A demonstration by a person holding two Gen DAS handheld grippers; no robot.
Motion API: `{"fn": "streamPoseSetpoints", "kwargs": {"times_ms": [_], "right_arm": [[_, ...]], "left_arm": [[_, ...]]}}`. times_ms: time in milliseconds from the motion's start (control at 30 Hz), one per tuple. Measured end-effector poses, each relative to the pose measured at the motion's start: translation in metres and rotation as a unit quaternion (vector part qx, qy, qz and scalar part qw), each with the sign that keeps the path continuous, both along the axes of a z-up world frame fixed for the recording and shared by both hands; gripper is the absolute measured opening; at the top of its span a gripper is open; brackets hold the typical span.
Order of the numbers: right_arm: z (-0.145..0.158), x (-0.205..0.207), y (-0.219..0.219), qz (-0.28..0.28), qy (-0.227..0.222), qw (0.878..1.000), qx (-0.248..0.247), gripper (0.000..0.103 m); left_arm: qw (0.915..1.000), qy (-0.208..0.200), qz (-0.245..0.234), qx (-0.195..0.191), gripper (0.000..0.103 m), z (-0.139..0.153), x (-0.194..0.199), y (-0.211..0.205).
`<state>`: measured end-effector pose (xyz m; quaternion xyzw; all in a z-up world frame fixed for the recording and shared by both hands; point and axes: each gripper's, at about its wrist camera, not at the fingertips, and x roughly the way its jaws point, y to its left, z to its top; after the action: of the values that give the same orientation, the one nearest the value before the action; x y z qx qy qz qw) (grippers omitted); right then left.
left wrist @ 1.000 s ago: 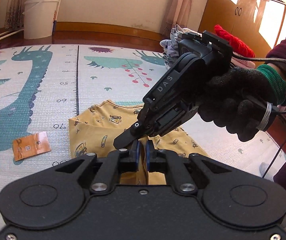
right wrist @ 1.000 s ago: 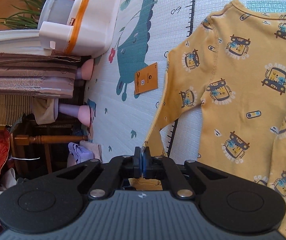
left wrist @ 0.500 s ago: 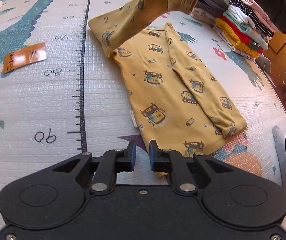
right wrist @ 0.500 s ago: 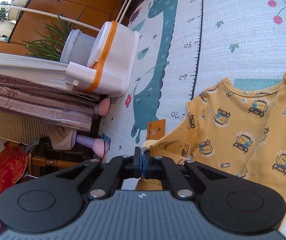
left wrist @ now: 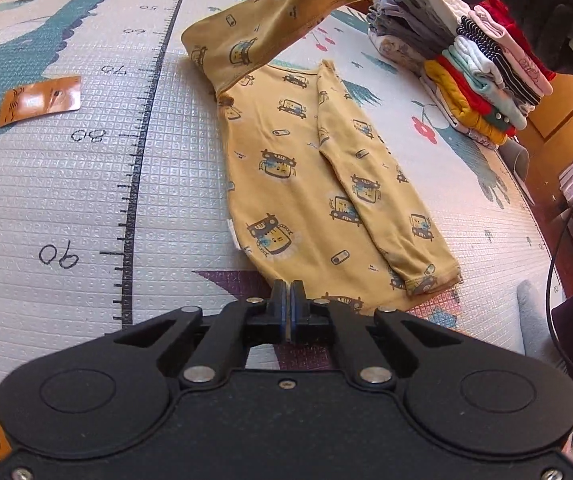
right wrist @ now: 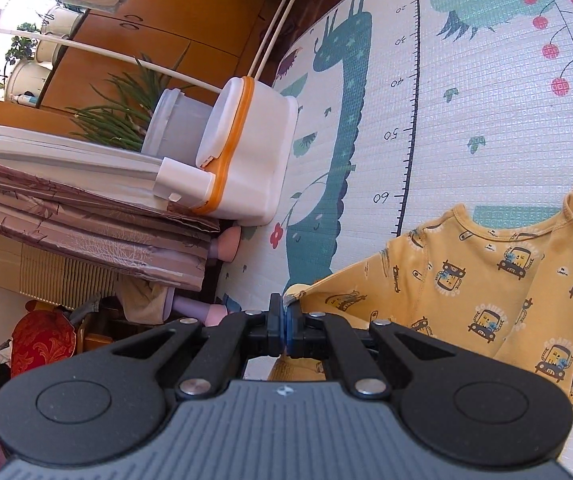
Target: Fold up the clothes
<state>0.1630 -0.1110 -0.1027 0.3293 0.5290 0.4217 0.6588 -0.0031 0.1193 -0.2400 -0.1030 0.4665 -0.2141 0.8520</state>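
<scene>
Now: sleeve lifted, hem pinched

Now my left gripper sits at the near hem of the shirt, which lies flat on the mat with its collar end away from me. The jaws are pressed together right at the hem edge; I cannot tell for sure whether cloth is caught between them. One sleeve is folded across the body and lies along its right side, the cuff near the hem corner.

My right gripper is clenched on the other sleeve's cuff, and that sleeve rises from the shoulder off the mat, up toward the top of the left view. In the right view the raised cloth spreads to the right of the jaws, the neckline showing beyond it.

A gloved hand appears at the top right of the left view, above the pile.

To the right of the shirt, a pile of folded clothes stands on the mat, well apart from my left gripper. An orange card lies on the mat to the left of the shirt. In the right view a white bin with an orange band stands at the mat's edge, lid shut, so its contents are hidden.
</scene>
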Motion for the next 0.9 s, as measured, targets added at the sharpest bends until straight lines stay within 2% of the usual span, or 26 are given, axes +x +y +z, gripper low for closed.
{"fn": "streamPoseSetpoints", "kwargs": {"times_ms": [200,400,567,700,833,900], "right_arm": [[0.014,0.01,-0.024,-0.026,-0.008,1.0,0.01,0.004],[0.015,0.016,-0.049,-0.049,-0.007,0.999,0.007,0.004],[-0.002,0.018,-0.074,-0.077,0.017,0.997,-0.008,0.004],[-0.016,0.019,-0.094,-0.095,0.035,0.995,-0.023,0.004],[-0.027,0.019,-0.105,-0.106,0.047,0.993,-0.034,0.004],[-0.031,0.02,-0.108,-0.11,0.048,0.992,-0.039,0.004]], "left_arm": [[0.9979,-0.04,-0.05,-0.012,0.0,0.02,0.006,-0.027],[0.9938,-0.05,-0.099,-0.013,0.0,0.018,0.013,-0.059],[0.9896,-0.044,-0.137,0.009,0.0,0.001,0.018,-0.083],[0.9881,-0.037,-0.148,0.018,0.0,-0.011,0.021,-0.094],[0.9878,-0.033,-0.151,0.022,0.0,-0.014,0.022,-0.097],[0.9868,-0.025,-0.16,0.01,0.0,-0.013,0.023,-0.095]]}}
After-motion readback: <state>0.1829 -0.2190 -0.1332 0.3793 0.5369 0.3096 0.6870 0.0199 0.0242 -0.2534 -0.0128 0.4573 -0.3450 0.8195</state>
